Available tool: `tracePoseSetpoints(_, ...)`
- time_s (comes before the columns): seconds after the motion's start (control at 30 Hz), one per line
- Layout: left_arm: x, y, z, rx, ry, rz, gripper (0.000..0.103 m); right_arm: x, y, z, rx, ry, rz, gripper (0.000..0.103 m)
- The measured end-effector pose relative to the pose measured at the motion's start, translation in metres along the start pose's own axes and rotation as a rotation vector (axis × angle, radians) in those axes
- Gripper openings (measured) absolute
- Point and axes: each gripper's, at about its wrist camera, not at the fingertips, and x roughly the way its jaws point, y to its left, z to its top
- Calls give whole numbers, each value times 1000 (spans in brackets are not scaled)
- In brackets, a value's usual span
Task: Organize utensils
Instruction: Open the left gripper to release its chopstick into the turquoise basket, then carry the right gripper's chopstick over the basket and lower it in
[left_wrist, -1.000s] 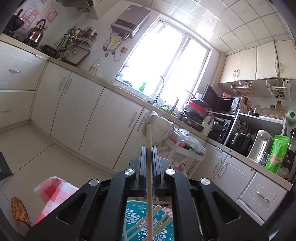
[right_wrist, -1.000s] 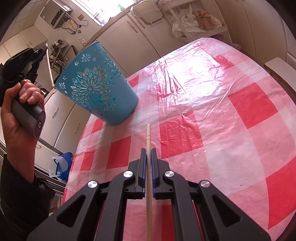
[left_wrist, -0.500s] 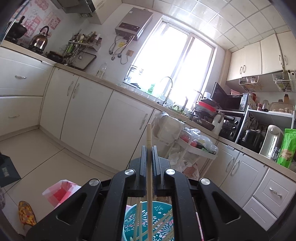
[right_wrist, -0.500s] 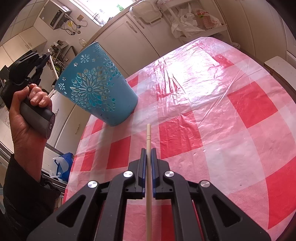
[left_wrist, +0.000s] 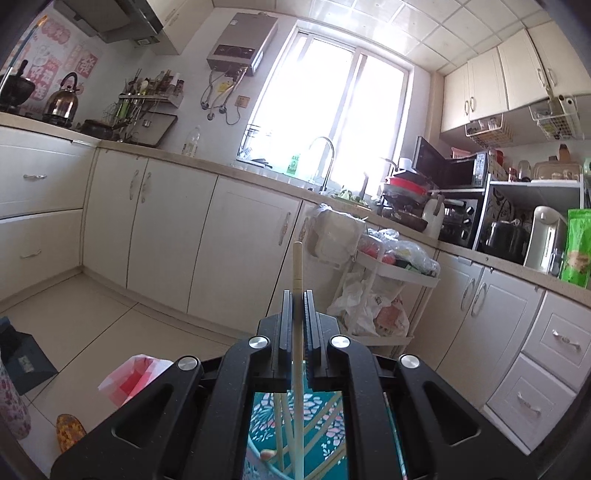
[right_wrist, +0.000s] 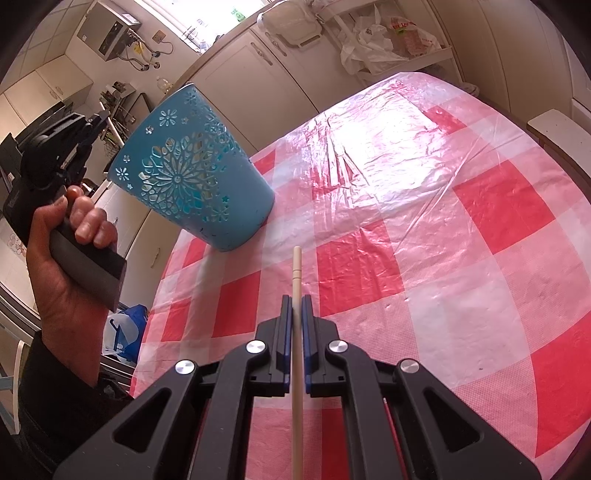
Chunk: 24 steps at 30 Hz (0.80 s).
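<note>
Left claw (left_wrist: 297, 295) clamped on chopstick (left_wrist: 297, 266) above teal holder (right_wrist: 192, 170); right claw (right_wrist: 296, 301) gripping another chopstick (right_wrist: 296, 273) over checkered surface (right_wrist: 461, 221).

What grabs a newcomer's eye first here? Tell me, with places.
The teal cut-out utensil holder stands at the near-left edge of the red-and-white checked tablecloth. The right gripper has its jaws shut on a wooden chopstick over the cloth. At the far left, the left gripper, gripped by a hand, is beside the holder's rim, its own chopstick clamped above chopsticks already inside.
</note>
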Motion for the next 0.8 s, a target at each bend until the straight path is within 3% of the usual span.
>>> tracePoseSetpoints(0.17,-10,-4,-18,88,59,2,5,0,0,0,-2,1,-1,6)
tracePoseSetpoints(0.23,-14,-5,-22,117,86,0,10,0,0,0,-4,3,-2,6)
tracePoseSetpoints(0.3,-18,-6,-25,144,115,9,41,1,1,0,-5,4,-3,6)
tracePoseSetpoints(0.37,-29,-4,-25,157,108,30,59,1,2,-1,-7,5,-6,6)
tracePoseSetpoints(0.5,-71,12,-25,140,77,91,73,-1,3,-1,-13,-3,-1,6)
tracePoseSetpoints(0.6,-105,36,-41,71,80,156,81,-4,4,-1,-16,-18,7,6)
tracePoseSetpoints(0.8,-125,77,-95,-37,254,217,82,-24,22,5,-10,-82,65,6)
